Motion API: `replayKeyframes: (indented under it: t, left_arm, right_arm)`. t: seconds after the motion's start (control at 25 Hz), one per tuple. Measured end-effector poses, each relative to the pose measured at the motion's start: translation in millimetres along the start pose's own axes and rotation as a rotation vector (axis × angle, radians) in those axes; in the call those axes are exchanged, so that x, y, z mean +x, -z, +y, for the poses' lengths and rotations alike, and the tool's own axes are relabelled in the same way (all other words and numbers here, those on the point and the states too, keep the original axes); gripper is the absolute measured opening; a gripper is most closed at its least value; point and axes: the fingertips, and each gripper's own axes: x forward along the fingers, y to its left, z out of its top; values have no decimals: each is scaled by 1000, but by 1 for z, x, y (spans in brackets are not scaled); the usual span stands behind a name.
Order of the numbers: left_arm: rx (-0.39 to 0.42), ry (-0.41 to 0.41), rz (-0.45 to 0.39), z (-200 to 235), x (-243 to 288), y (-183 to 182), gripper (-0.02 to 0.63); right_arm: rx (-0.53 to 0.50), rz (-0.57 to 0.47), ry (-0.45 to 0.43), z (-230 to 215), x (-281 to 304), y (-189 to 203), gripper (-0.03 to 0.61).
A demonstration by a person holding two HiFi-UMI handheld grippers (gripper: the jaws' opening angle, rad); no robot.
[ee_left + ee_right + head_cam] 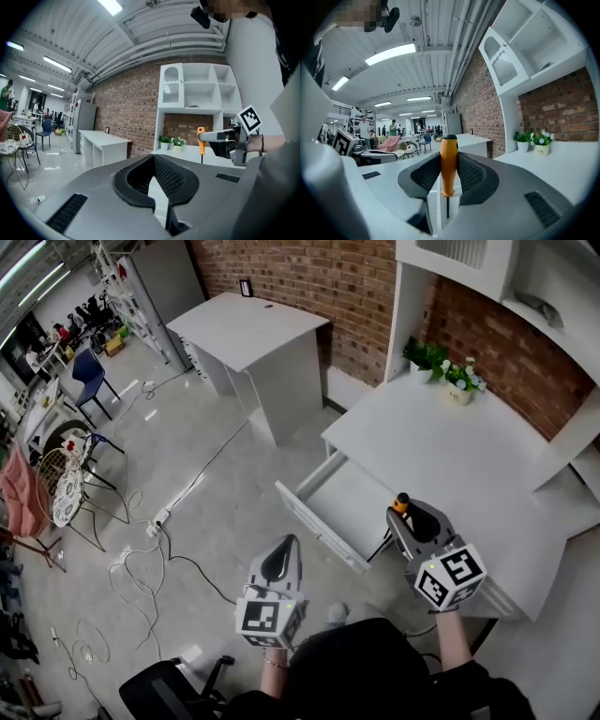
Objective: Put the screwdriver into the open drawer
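The screwdriver [449,164] has an orange handle and a thin dark shaft that points down. It stands upright between the pads of my right gripper [449,171], which is shut on the handle. In the head view the right gripper [405,512] holds the screwdriver [401,504] over the near right side of the open white drawer [314,521]. The drawer is pulled out of the white desk [469,456]. My left gripper [281,554] hangs left of the drawer's front panel, above the floor. Its jaws [157,176] stand apart with nothing between them. The left gripper view shows the screwdriver [201,140] in the right gripper [220,137].
Two small flower pots [448,371] stand at the back of the desk under white shelves [469,268]. A second white desk [248,334] stands by the brick wall. Cables [141,559] trail on the floor at left. A black chair [173,685] is near my feet.
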Motion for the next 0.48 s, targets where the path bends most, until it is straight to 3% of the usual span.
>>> replayKeyframes:
  t: [0.48]
  left_arm:
    - [-85,-32,102,18,51,37,9]
  right_arm:
    - [9,128,-74,-22,72,35,115]
